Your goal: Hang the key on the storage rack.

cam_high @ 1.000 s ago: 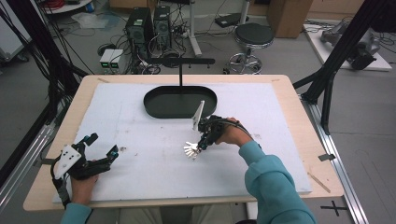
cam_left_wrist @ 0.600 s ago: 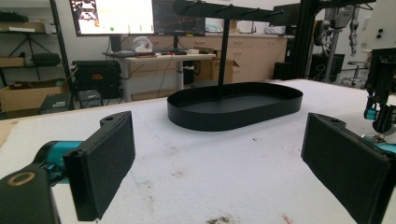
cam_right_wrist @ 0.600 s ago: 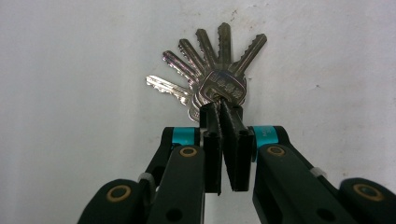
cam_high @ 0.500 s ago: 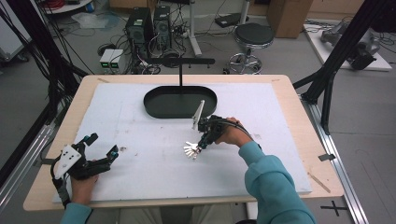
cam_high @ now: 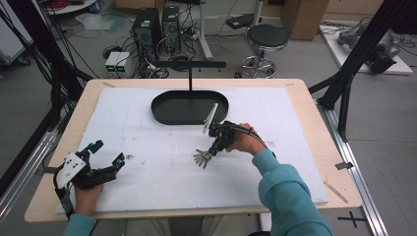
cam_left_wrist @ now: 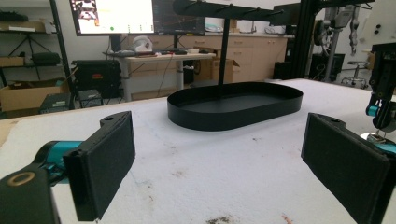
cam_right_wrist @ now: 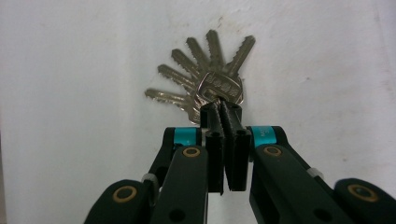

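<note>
Keys (cam_right_wrist: 205, 79) lie fanned on the white mat (cam_high: 147, 123), blades pointing away from the right gripper (cam_right_wrist: 223, 108), whose jaws are clamped, apparently on the ring end. Left gripper (cam_left_wrist: 219, 158), spread wide, sits well apart.

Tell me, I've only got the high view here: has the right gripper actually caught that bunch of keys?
Observer: Yes. In the right gripper view the right gripper is shut on the key ring.
Operator: How do the keys lie?
Observer: The bunch of keys is fanned flat on the white table cover, five blades spread away from the jaws.
Operator: And the left gripper?
Observer: The left gripper is open with nothing between its pads, facing the black oval tray.
</note>
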### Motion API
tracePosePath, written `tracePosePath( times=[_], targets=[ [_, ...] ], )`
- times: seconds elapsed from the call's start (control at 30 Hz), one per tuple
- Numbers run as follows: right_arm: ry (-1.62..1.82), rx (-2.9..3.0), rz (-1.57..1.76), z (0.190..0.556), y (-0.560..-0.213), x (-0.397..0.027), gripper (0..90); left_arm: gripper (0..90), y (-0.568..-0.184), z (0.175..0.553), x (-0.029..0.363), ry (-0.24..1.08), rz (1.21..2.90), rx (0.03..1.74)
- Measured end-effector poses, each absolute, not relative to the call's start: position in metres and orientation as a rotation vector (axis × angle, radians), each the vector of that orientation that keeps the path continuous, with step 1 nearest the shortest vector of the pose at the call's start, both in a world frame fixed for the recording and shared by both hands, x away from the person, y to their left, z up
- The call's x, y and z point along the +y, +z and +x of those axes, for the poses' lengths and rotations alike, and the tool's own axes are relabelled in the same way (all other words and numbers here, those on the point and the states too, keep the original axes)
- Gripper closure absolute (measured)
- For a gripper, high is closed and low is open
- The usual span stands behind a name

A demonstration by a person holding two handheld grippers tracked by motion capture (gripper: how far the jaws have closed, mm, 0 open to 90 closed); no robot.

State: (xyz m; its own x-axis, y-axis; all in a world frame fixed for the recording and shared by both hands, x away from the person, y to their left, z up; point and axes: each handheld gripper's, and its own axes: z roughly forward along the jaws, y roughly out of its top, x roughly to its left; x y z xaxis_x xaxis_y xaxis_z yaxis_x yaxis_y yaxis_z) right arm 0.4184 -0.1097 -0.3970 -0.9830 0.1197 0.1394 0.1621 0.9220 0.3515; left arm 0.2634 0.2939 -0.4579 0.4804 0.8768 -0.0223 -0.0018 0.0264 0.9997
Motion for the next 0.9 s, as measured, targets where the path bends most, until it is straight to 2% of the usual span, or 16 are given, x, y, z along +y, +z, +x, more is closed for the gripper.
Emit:
tracePosePath(
  times=[0.23,0.43,0.9],
  targets=[
    [-0.685,-2.986,-0.298,0.417,-0.377,-0.118,89.0,10.3,-0.458,0.263,0.294,0.816,1.380,0.842],
    [-0.952,-3.017,-0.426,0.416,-0.340,-0.139,89.0,10.3,-0.458,0.264,0.294,0.817,1.379,0.844],
    [-1.337,-2.904,-0.652,0.425,-0.273,-0.177,88.9,10.3,-0.458,0.263,0.294,0.819,1.381,0.841]
  ],
)
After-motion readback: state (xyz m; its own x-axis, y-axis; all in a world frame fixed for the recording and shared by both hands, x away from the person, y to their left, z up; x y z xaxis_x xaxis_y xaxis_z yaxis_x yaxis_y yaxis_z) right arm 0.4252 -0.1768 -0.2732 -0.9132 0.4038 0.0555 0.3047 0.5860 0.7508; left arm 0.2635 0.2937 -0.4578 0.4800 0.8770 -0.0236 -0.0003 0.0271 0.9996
